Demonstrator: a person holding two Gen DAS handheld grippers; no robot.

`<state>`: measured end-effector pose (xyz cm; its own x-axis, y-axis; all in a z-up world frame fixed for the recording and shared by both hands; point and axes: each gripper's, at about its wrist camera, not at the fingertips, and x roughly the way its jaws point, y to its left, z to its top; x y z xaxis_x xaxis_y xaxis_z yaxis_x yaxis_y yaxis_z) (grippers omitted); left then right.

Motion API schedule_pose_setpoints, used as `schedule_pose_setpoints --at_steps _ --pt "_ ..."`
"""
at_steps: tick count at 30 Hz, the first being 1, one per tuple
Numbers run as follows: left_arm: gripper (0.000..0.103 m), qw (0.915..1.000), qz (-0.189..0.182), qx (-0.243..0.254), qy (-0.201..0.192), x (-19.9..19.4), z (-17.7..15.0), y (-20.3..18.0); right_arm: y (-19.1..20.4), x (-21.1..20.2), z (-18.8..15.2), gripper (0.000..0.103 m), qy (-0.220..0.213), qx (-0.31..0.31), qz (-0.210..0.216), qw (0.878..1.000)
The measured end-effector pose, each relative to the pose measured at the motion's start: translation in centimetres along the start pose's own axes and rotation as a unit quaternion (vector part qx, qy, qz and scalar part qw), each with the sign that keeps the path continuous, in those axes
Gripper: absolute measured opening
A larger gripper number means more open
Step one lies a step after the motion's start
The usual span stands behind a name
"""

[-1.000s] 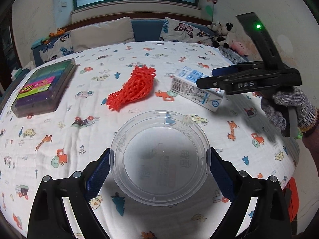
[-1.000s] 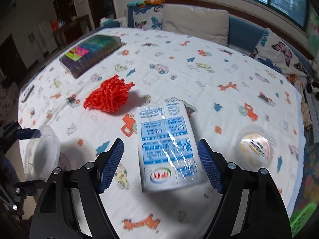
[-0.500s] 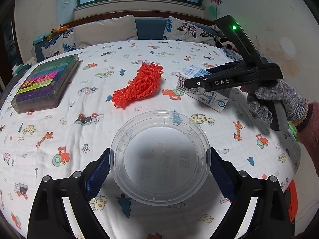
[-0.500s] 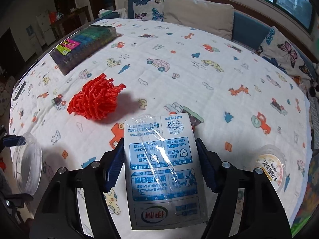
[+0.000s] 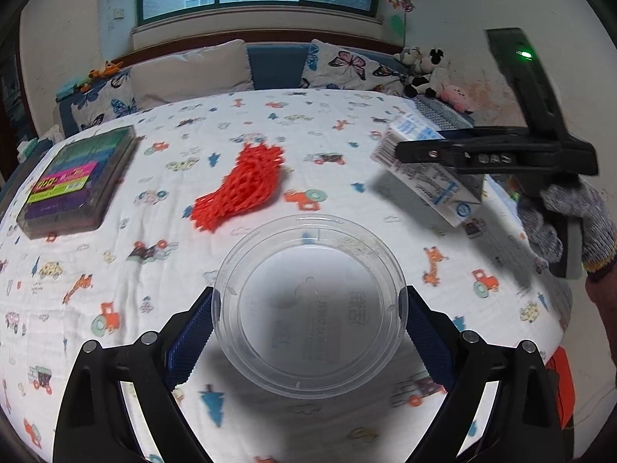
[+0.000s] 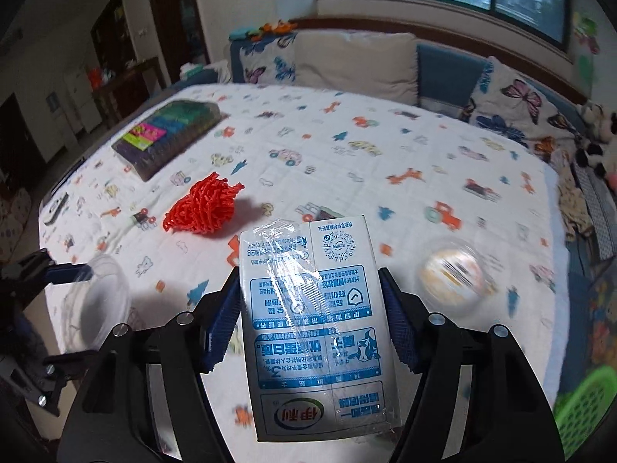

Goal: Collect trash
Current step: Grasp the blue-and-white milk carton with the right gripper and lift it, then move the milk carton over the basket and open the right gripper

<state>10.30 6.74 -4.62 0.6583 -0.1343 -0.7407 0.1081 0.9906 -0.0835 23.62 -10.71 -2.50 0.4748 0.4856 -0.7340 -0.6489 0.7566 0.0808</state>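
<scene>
My left gripper [image 5: 308,296] is shut on a clear round plastic container [image 5: 308,320], pads against both sides, held above the bed's front edge. My right gripper [image 6: 310,298] is shut on a blue-and-white milk carton [image 6: 312,328] wrapped in clear film. The carton hangs tilted above the sheet, casting a shadow. In the left wrist view the same carton [image 5: 428,181] shows at the right, in the gripper held by a gloved hand [image 5: 555,220]. A red foam net [image 5: 241,189] lies on the patterned sheet [image 5: 115,270] between both grippers. A small round lidded cup [image 6: 453,276] rests on the sheet to the right.
A flat box of coloured items [image 5: 73,181] lies at the bed's left side. Pillows [image 5: 189,73] and plush toys [image 5: 424,69] line the far edge under the window. A green basket [image 6: 586,405] stands off the bed at the lower right.
The right gripper's jaws closed onto the milk carton and lifted it off the sheet. The left gripper stayed in place with the clear container.
</scene>
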Motion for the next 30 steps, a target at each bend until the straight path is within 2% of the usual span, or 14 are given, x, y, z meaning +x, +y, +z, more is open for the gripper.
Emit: schedule_pose_setpoints --at_steps 8,14,21,24,30 --pt "0.09 0.9992 -0.024 0.03 -0.008 0.2 1.5 -3.9 -3.6 -6.3 -3.6 0.068 -0.038 0.059 -0.03 0.997" --pt "0.09 0.997 -0.049 0.058 -0.01 0.8 2.7 -7.8 -8.4 -11.8 -8.0 0.068 -0.059 0.121 -0.089 0.987" --pt "0.09 0.9921 -0.082 0.095 -0.008 1.8 4.0 -13.0 -15.5 -16.3 -14.3 0.068 -0.047 0.2 -0.177 0.963" --pt "0.09 0.9897 -0.093 0.108 -0.01 2.1 4.8 -15.0 -18.7 -18.0 -16.9 0.068 -0.043 0.239 -0.209 0.947" --pt "0.09 0.9855 -0.107 0.131 -0.012 2.8 6.4 -18.6 -23.2 -19.8 -20.2 0.069 -0.044 0.296 -0.246 0.922"
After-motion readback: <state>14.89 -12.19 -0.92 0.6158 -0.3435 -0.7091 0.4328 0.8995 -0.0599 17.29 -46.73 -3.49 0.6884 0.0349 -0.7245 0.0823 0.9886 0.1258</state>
